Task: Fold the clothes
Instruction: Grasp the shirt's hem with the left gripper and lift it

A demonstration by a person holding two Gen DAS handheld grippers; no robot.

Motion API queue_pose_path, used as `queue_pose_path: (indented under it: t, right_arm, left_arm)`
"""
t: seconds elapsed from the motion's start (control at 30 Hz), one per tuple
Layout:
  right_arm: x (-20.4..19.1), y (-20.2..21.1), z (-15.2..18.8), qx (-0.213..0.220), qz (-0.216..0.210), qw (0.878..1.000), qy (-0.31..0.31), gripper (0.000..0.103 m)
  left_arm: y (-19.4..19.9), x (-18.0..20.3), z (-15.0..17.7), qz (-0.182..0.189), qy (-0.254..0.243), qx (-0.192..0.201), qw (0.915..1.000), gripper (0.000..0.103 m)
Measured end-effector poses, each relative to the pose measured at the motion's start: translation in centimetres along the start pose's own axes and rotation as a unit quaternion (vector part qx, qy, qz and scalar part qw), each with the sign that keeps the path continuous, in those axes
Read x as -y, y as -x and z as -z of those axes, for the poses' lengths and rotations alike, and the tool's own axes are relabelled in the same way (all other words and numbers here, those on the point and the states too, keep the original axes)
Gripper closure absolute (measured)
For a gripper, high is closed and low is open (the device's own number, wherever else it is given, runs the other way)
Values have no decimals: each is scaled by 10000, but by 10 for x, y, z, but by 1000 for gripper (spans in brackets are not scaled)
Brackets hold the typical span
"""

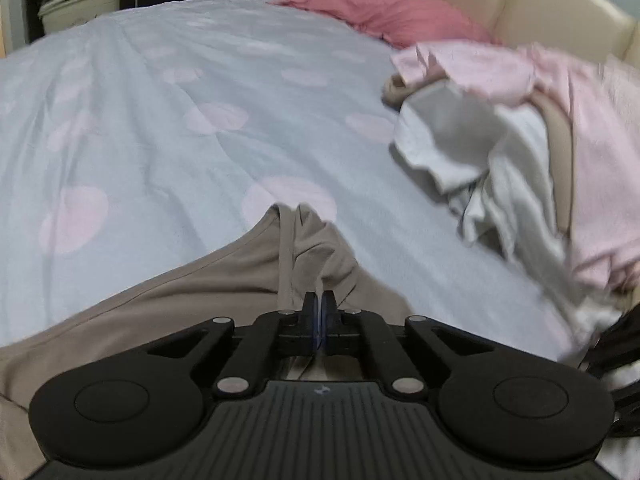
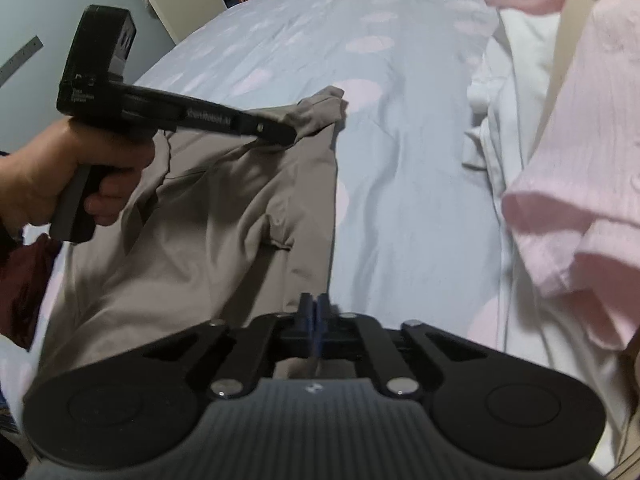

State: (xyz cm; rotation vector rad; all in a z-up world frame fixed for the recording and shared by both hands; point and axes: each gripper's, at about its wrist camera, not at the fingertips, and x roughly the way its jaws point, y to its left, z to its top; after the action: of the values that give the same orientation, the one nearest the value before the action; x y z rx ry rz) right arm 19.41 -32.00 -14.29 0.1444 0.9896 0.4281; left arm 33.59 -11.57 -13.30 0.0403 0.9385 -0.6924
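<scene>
clothes are barely begun here: only one piece, a taupe garment (image 2: 224, 208), has been drawn apart from the rest and lies spread but rumpled on the bed (image 1: 200, 128), at its near edge, with no crease or fold yet showing in it. going left to right with that garment as the landmark, a person's hand (image 2: 68, 176) at its left side grips the handle of the left gripper (image 2: 288, 136), whose jaws are pressed together on the garment's far corner, lifting a small peak of cloth; the left wrist view shows the same pinch, cloth bunched between the closed pads (image 1: 308, 304). just right of that, at the garment's near right edge, the right gripper (image 2: 316, 312) is likewise clamped, and a thin edge of the taupe cloth appears to run between its pads, though the fabric there is hard to make out. farther right, well apart from the garment across a bare strip of spotted sheet, lies the unsorted heap: a white garment (image 2: 512, 128) and a pink ribbed top (image 2: 592, 160) draped over it, both still crumpled. beyond them a pink pillow (image 1: 384, 12) sits at the head of the bed. judging from this, nearly everything remains to be folded. no basket, drawer or other container for the clothes can be clearly made out.
</scene>
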Motion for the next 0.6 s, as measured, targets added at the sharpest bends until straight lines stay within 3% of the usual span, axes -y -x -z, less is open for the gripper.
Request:
queue_pose_path:
  t: [0.1,0.27,0.33,0.4,0.43,0.47,0.5,0.6]
  right_arm:
    - [6,3,4,-102,104,9999,-29,103]
    - [24,17,17,-202,316,9992,-170,103]
    - [28,24,19,19,206,9997,-162,101]
    - [23,30,19,250,94,9996,-48,92]
    - [19,32,18,352,44,9994,19,68]
    - [14,34,17,449,2,9990,88,57]
    - [8,34,16,502,-19,9986,169,53]
    - [-10,24,14,400,-29,9985,375,59]
  left_arm:
    - [4,-14,-1,158,577,234,9979,103]
    - [2,-22,1,21,730,293,9969,103]
    - [1,-22,3,102,780,306,9964,103]
    - [-1,-20,4,140,773,315,9964,103]
    - [-2,-18,4,135,757,307,9966,103]
    - [-3,-16,4,131,742,299,9967,103]
    - [-4,-15,4,126,728,294,9968,103]
    - [-4,-14,3,129,733,293,9968,103]
